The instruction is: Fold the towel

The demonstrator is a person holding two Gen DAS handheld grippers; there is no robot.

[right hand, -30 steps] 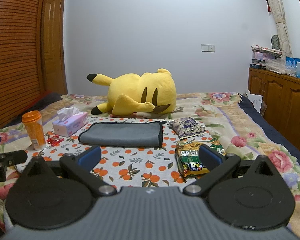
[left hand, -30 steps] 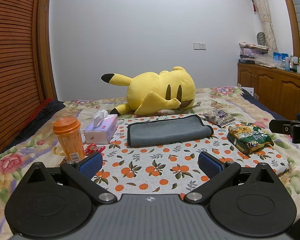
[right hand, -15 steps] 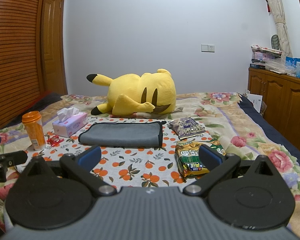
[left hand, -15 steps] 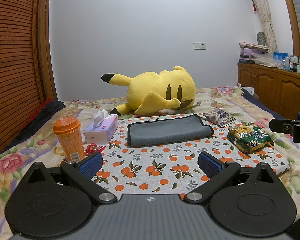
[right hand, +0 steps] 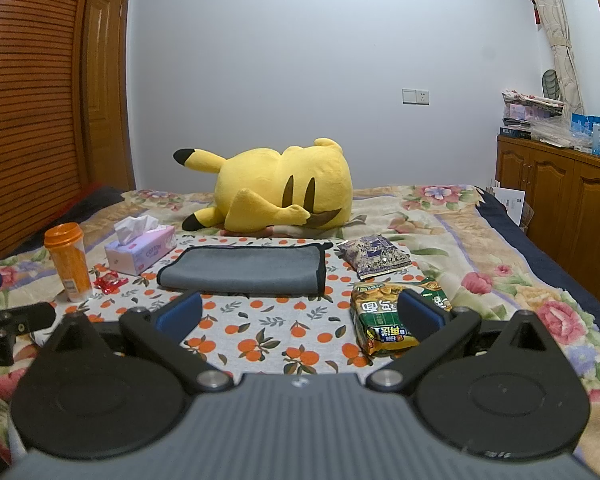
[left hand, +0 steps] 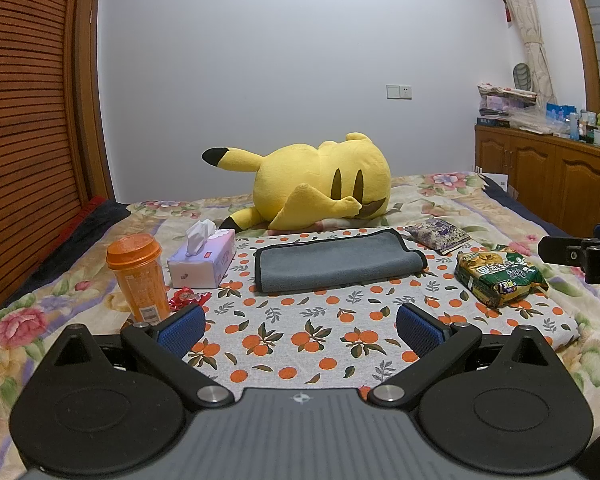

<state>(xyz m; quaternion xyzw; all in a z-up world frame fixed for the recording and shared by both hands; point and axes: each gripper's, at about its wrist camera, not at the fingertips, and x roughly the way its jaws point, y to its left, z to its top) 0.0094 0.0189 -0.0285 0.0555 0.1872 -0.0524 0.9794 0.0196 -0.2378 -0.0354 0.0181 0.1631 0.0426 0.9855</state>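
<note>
A grey towel [left hand: 336, 262] with a dark border lies folded over once on the orange-print cloth [left hand: 300, 336] on the bed; it also shows in the right wrist view [right hand: 246, 270]. My left gripper [left hand: 300, 326] is open and empty, held short of the towel's near edge. My right gripper [right hand: 300, 316] is open and empty, also short of the towel, with its right finger in front of a green snack bag [right hand: 384, 320].
An orange cup [left hand: 138, 276], a tissue box [left hand: 202, 260] and a red wrapper [left hand: 186, 296] sit left of the towel. A purple packet [left hand: 438, 234] and the green snack bag [left hand: 500, 278] sit right. A yellow plush [left hand: 320, 188] lies behind. Wooden cabinets [left hand: 548, 184] stand far right.
</note>
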